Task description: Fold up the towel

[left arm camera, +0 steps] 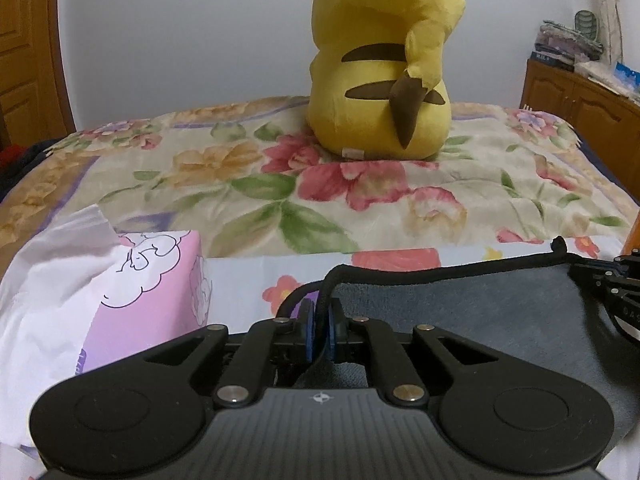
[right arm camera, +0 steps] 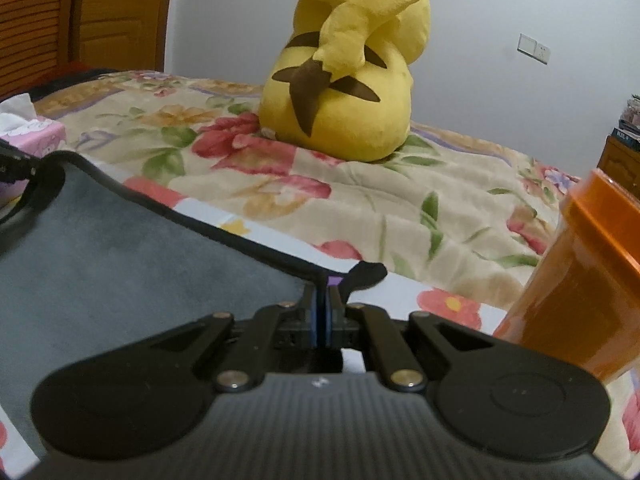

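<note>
A grey towel (left arm camera: pixel 460 312) with black trim lies spread between both grippers over the floral bed cover. My left gripper (left arm camera: pixel 321 312) is shut on the towel's left corner; the black trim runs between its blue pads. My right gripper (right arm camera: pixel 322 300) is shut on the towel's (right arm camera: pixel 120 248) right corner, with a black trim tab sticking out past the fingers. The right gripper also shows at the right edge of the left wrist view (left arm camera: pixel 612 292), and the left gripper at the left edge of the right wrist view (right arm camera: pixel 16 168).
A yellow Pikachu plush (left arm camera: pixel 380 60) sits on the floral quilt (left arm camera: pixel 240 184) ahead. A pink tissue box (left arm camera: pixel 144 292) stands left of the left gripper. An orange container (right arm camera: pixel 584 280) stands close to the right of the right gripper. A wooden cabinet (left arm camera: pixel 580 104) is at far right.
</note>
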The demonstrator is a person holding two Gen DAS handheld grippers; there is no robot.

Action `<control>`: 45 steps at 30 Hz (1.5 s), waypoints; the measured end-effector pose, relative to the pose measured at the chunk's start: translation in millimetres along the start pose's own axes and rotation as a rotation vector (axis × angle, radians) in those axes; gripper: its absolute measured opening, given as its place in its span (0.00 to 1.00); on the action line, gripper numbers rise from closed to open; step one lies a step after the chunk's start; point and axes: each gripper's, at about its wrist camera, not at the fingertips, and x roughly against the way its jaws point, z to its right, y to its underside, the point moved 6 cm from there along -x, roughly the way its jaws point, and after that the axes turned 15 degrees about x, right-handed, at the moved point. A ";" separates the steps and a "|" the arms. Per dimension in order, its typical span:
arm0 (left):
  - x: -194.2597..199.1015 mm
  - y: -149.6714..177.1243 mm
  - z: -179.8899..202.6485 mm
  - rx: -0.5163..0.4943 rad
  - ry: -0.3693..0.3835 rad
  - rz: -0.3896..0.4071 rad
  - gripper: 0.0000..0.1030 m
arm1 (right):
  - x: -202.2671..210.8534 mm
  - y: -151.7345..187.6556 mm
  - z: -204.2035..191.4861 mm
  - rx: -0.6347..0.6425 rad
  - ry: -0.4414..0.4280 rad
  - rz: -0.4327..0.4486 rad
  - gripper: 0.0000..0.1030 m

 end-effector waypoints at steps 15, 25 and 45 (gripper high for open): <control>41.0 3.8 14.1 -0.049 -0.001 -0.013 0.49 | 40.5 -13.7 7.0 -0.025 0.009 -0.002 0.44; 102.0 -1.8 22.9 -0.059 -0.002 0.015 0.57 | 95.0 -22.1 -0.3 -0.094 -0.022 0.026 0.46; 193.5 10.8 38.1 -0.088 0.021 0.042 0.74 | 177.0 -16.6 -12.5 -0.150 -0.028 0.052 0.58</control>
